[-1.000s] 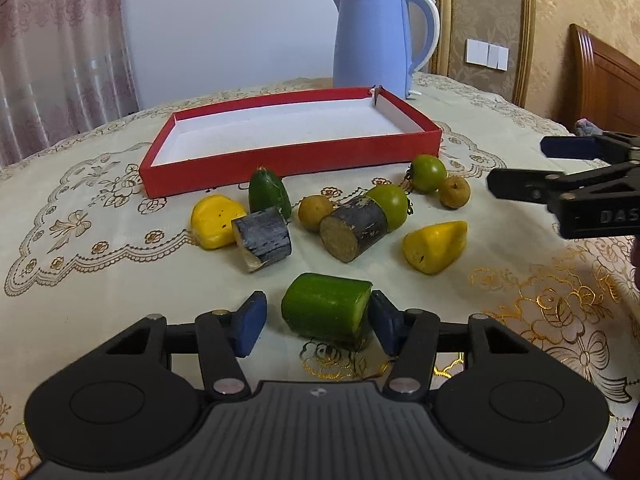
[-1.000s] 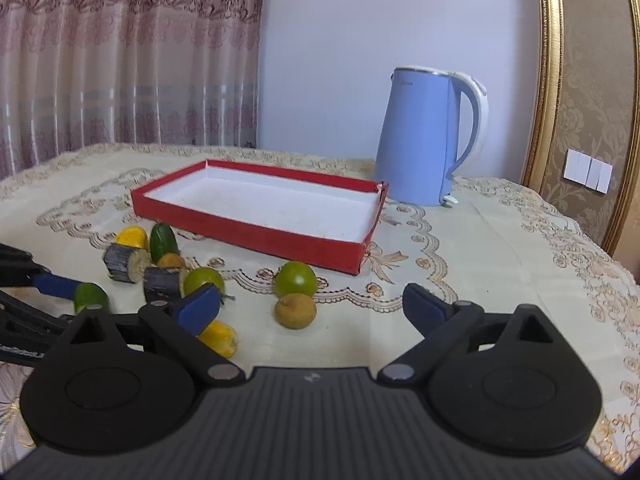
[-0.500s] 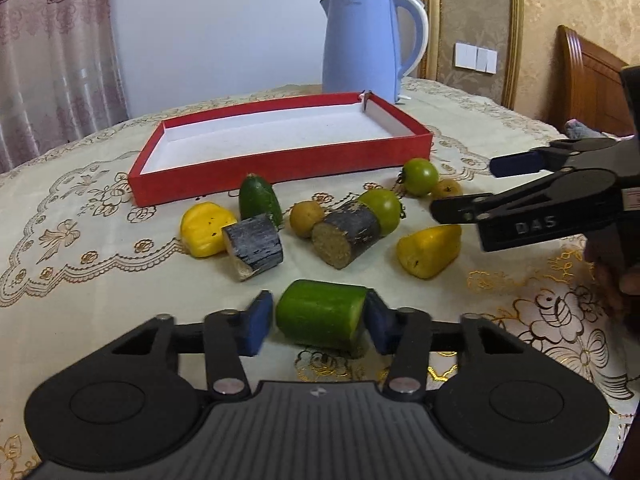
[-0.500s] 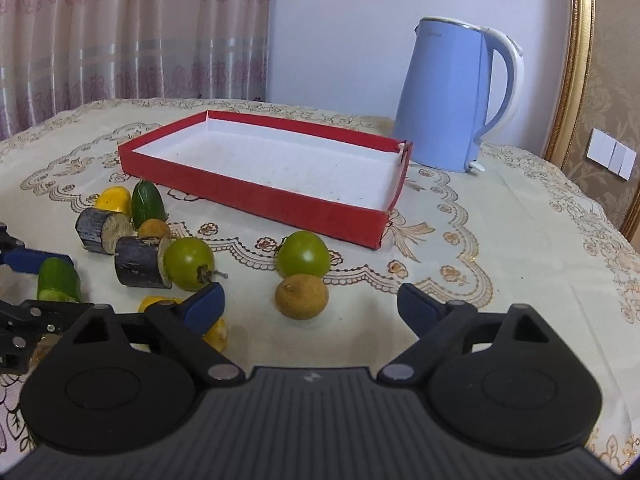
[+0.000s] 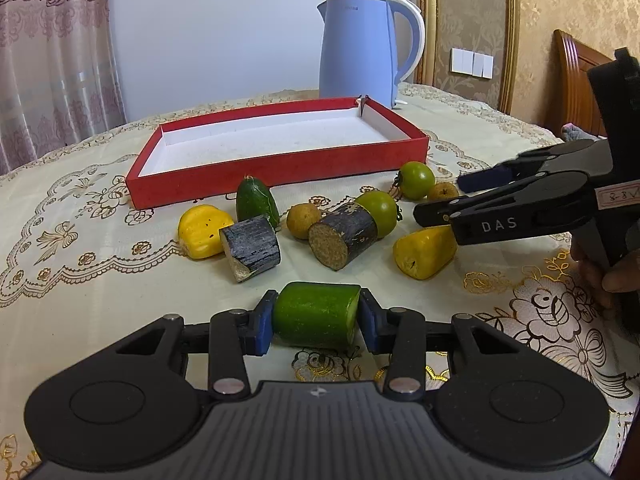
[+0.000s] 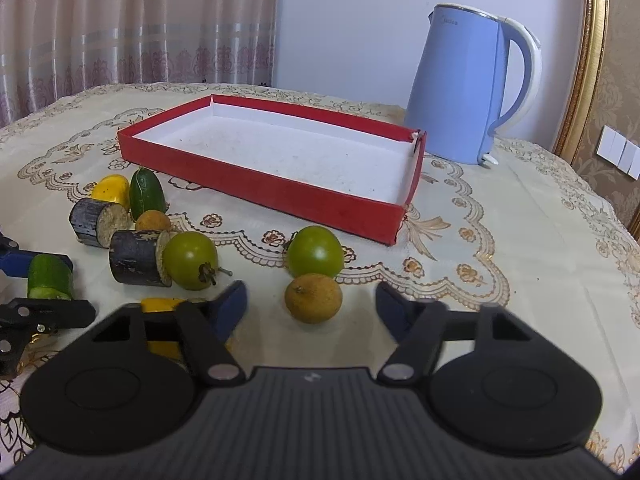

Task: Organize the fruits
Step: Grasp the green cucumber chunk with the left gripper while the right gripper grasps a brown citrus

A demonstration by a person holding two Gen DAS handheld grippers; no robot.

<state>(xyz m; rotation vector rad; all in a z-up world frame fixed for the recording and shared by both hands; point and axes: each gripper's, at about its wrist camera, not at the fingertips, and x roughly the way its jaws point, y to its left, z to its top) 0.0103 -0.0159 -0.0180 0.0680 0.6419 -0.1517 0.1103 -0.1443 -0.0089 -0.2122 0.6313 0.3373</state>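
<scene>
My left gripper (image 5: pixel 316 322) is shut on a green cucumber chunk (image 5: pixel 318 314), which also shows in the right wrist view (image 6: pixel 50 282). My right gripper (image 6: pixel 312 306) is open, its fingers on either side of a brown round fruit (image 6: pixel 313 298) on the cloth. It also shows in the left wrist view (image 5: pixel 444 198). Behind lie two green tomatoes (image 6: pixel 315 257) (image 6: pixel 191 255), two dark cut stalk pieces (image 5: pixel 344 236) (image 5: pixel 250 247), two yellow pieces (image 5: pixel 424 252) (image 5: pixel 203 231), another brown fruit (image 5: pixel 302 221) and a green cucumber end (image 5: pixel 256 202). The red tray (image 5: pixel 280 164) stands empty.
A blue electric kettle (image 6: pixel 476 88) stands behind the tray's right end. The round table has an embroidered cream cloth (image 5: pixel 80 280). A wooden chair back (image 5: pixel 576 84) is at the far right, a curtain (image 6: pixel 120 20) at the left.
My left gripper closed onto the cucumber chunk. My right gripper moved forward and down, so the brown fruit now sits between its fingers.
</scene>
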